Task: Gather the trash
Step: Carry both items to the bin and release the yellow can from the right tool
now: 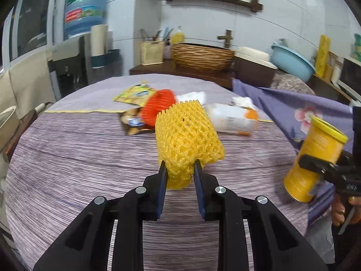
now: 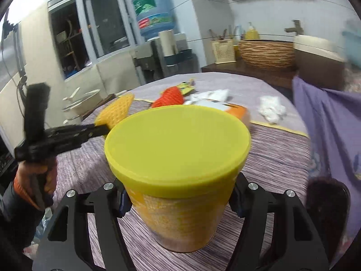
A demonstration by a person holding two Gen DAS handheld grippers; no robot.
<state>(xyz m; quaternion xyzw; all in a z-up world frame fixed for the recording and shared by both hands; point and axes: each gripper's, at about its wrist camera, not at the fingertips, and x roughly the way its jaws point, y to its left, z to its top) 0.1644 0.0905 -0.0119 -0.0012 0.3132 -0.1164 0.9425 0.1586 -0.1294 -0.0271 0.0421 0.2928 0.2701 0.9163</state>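
Left claw (image 1: 179, 164) clamps yellow foam net (image 1: 188, 135), right claw (image 2: 180, 203) clamps yellow canister (image 2: 178, 158); orange net (image 1: 159, 108), wrappers (image 1: 135, 94), carton (image 1: 232, 118) remain on table (image 1: 90, 158).

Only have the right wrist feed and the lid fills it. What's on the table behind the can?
Observer: A white bottle with an orange cap, lying on its side.
Operator: Is the left claw gripping the yellow net?
Observer: Yes, both pads pinch the net's lower end.
Operator: Is my can upright?
Observer: No. The left view shows it tilted, with the right claw across its middle.
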